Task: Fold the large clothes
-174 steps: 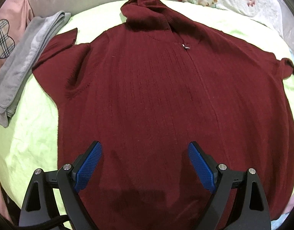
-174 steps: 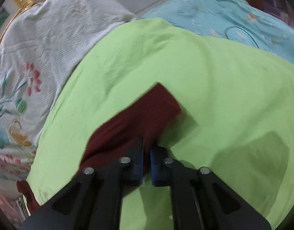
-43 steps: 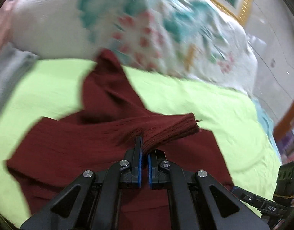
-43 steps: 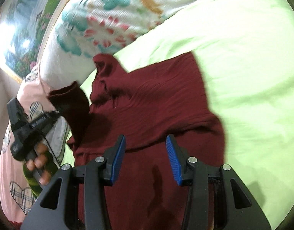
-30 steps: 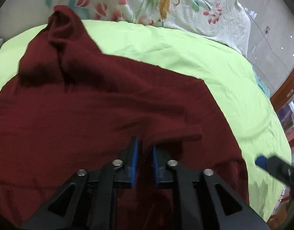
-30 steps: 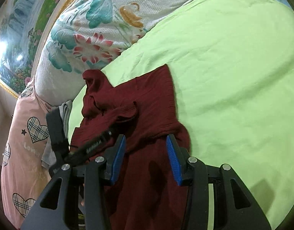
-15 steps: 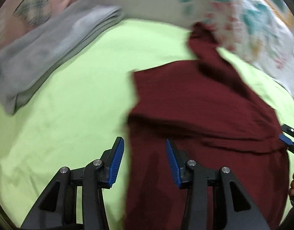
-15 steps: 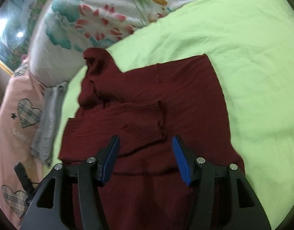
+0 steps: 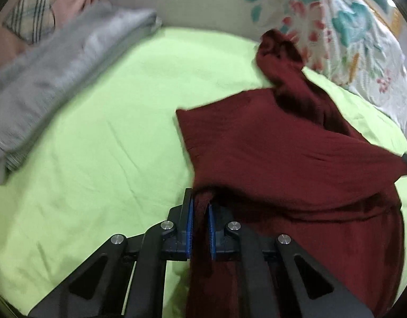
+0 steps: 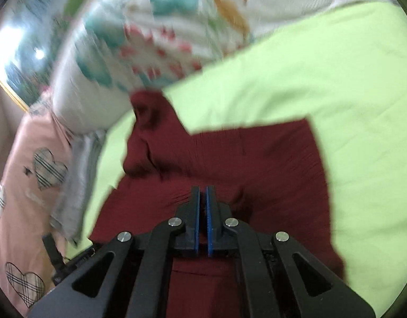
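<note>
A dark red knit sweater (image 9: 296, 156) lies on the light green bed sheet (image 9: 102, 143), both sleeves folded over its body and the collar toward the pillows. My left gripper (image 9: 200, 206) is shut on the sweater's left side edge, with fabric bunched between the blue pads. In the right wrist view the sweater (image 10: 269, 153) fills the middle. My right gripper (image 10: 202, 198) is shut on the sweater, with puckered cloth at its tips. The left gripper also shows at the lower left of that view (image 10: 57, 259).
A folded grey garment (image 9: 57, 71) lies at the left on the sheet. A floral pillow (image 9: 336, 26) and a pink heart-print pillow (image 10: 26, 185) sit at the head of the bed. Green sheet (image 10: 349, 92) stretches to the sweater's right.
Both grippers were open half a second ago and have closed on the sweater. The left one has moved onto the sweater's left edge; the right one has moved forward onto the folded cloth.
</note>
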The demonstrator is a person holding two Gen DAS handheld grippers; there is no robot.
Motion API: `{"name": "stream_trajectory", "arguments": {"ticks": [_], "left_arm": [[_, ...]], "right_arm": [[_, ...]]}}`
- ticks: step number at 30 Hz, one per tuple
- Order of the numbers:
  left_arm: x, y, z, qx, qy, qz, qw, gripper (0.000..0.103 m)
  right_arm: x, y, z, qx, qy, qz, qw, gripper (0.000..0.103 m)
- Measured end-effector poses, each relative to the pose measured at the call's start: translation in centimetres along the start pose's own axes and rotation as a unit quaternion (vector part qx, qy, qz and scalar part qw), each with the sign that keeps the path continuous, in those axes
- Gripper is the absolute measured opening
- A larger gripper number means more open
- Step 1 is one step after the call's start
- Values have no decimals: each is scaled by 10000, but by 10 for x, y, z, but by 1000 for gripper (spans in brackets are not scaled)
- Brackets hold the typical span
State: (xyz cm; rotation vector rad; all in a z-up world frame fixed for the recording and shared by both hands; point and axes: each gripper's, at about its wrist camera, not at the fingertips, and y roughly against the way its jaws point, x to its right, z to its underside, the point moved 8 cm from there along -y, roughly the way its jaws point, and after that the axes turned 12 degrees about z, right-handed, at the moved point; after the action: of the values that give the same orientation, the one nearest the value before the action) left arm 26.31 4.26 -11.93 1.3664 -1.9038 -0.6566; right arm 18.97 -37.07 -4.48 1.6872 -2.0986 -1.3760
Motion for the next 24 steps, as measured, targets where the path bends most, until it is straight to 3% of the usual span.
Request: {"name": "stream_trajectory", "arguments": {"ticks": [2,5,8,12,14,16,18,21,24], "left_arm": [[6,3,8,-25,-178,-39,9998,8],[6,-11,21,-245,-223,-328,9989,7],[2,-7,26,-223,-115,-257,9994,7],[-1,4,33,-437,-203,-5,9988,14],[-5,20,34,-439,-88,348,9984,14],[-9,32,28,-380,100,649,9971,23],[-13,37,14,-259,290,811,9959,36],[-13,23,-7,-274,508,968,9936,36],[-1,-5,-17,-457,513,1092,9916,34]], "right_arm": [[21,-1,2,-42,20,327,9995,4],[42,-22,17,-434,-110,492,9978,4],[45,-34,34,-575,79,677,9960,4],[54,-29,33,-582,-76,814,9950,9],[58,-20,27,-414,-126,1038,9937,11],[58,-7,21,-183,-109,1123,9934,11],[48,6,17,57,-12,1052,9944,11],[13,-6,25,-248,295,434,9983,13],[-13,-28,40,-574,750,260,9952,14]]}}
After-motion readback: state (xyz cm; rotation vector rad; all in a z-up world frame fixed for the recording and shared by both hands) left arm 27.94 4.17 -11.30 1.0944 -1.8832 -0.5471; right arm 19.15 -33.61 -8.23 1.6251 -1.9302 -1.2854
